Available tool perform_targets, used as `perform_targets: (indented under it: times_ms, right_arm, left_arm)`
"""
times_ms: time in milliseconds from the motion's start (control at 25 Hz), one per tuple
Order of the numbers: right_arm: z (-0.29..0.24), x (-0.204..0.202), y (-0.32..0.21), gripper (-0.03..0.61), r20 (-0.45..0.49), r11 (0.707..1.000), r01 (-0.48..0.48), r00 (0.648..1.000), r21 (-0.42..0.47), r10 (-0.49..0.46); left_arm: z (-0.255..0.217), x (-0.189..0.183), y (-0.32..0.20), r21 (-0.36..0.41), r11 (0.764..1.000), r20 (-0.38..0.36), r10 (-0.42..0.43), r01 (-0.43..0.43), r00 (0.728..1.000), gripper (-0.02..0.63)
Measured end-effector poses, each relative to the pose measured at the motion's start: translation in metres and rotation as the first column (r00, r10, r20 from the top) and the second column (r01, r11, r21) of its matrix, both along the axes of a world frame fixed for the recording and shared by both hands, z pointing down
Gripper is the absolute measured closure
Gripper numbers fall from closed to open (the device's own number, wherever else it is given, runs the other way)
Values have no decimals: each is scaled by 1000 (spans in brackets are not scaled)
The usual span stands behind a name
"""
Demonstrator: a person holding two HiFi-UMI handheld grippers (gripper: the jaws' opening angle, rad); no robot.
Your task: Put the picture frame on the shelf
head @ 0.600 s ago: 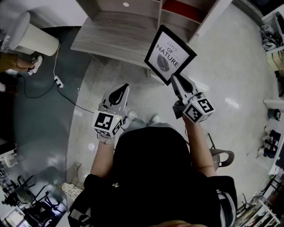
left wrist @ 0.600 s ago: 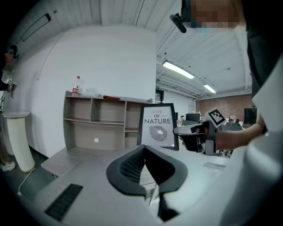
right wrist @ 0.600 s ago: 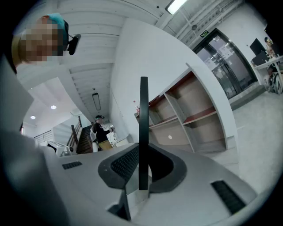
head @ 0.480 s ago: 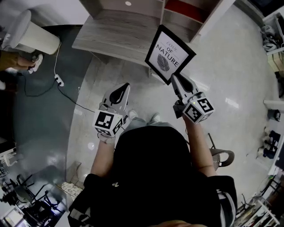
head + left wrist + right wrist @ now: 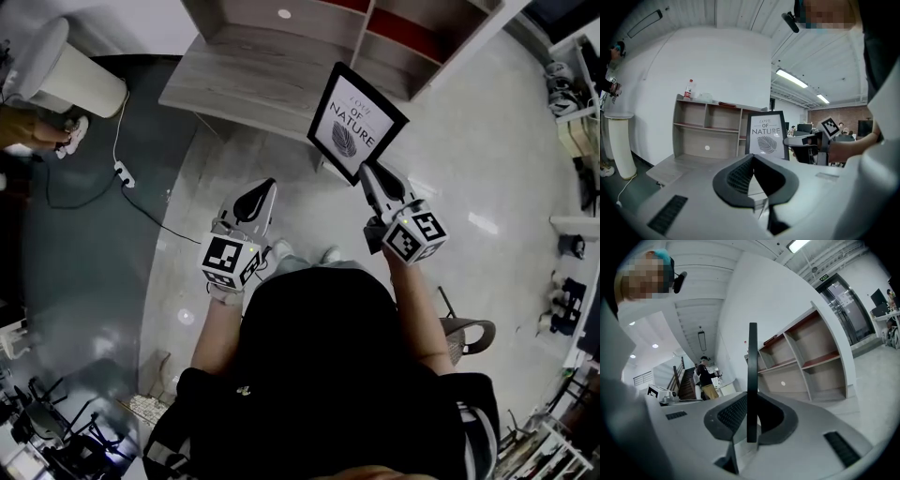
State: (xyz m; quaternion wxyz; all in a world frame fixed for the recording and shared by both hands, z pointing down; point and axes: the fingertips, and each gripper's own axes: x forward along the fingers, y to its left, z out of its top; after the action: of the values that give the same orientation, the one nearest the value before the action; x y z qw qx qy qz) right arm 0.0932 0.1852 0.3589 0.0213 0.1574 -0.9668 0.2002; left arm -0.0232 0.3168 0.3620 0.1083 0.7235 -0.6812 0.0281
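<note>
While my right gripper (image 5: pixel 367 174) gripped the black-rimmed rectangular picture frame (image 5: pixel 356 122) by its edge, the frame stood upright in the air, just in front of the grey wood-grain shelf unit (image 5: pixel 253 66), not on it.
Glossy pale floor tiles (image 5: pixel 525 150) met a dark matte floor patch (image 5: pixel 84 253) beside a white cylindrical column (image 5: pixel 56 75). From the left gripper view I read the frame's white leaf print; the right gripper view gave me only its thin black edge between the pads. My left gripper (image 5: pixel 265 186) hung off to the frame's left, jaws together, holding nothing.
</note>
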Motion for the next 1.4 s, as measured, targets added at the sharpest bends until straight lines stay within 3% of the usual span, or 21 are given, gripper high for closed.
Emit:
perform_targets:
  times_ms: [200,480,720,960,1240,1400]
  right_arm:
    - [11,-39,16,526,-22,999,-38,999,-1,38]
    - [25,-70,22,526,-69,996,-91,993,7,92]
    - [41,-60,-5,526,-89,987,-156,984,-24,154]
    - [51,-49,-64,526,-88,984,-171,982,-46,167]
    - [34,-38,-207,526,-80,986,-162,984,-49,158]
    - [38,-37,-209,526,-79,988,-148,986,-42,145]
  left_arm:
    - [13,-55,22,2,1000,-33,-5,5,999,604]
    - [30,-91,18,-13,998,-72,63,-64,995,604]
    - [41,-79,-16,-42,990,-83,134,-138,987,604]
    - [45,-65,-78,-63,984,-71,161,-165,984,604]
    - [30,-48,-215,-82,983,-62,158,-163,985,604]
    - [31,-45,-217,-75,986,-51,144,-147,988,604]
